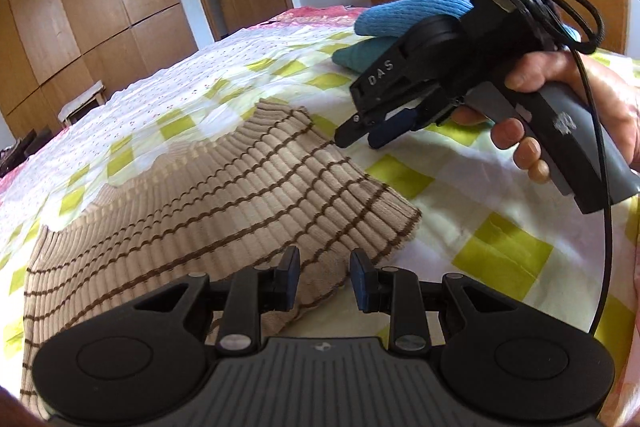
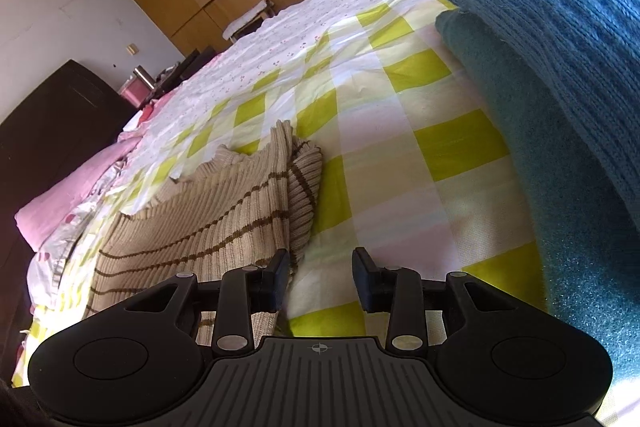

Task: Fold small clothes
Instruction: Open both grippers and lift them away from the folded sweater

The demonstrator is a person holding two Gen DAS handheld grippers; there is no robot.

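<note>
The striped sweater (image 1: 208,195) lies on the bed (image 1: 500,247); 2 blue knits (image 2: 560,47) sit stacked far right; left gripper (image 1: 325,277) and right gripper (image 2: 321,275) hover narrowly parted, holding nothing

ahead of the left gripper (image 1: 325,269) the beige striped sweater (image 1: 208,195) covers the bedspread (image 1: 472,195); to its right lies bare cloth, with the right gripper (image 1: 362,139) hovering above. right of the right gripper, stacked blue knits (image 2: 560,67) block the way.

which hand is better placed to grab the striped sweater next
Left, probably: its gripper is open right over the sweater hem. The right gripper is open over bare sheet, sweater off to one side.
</note>
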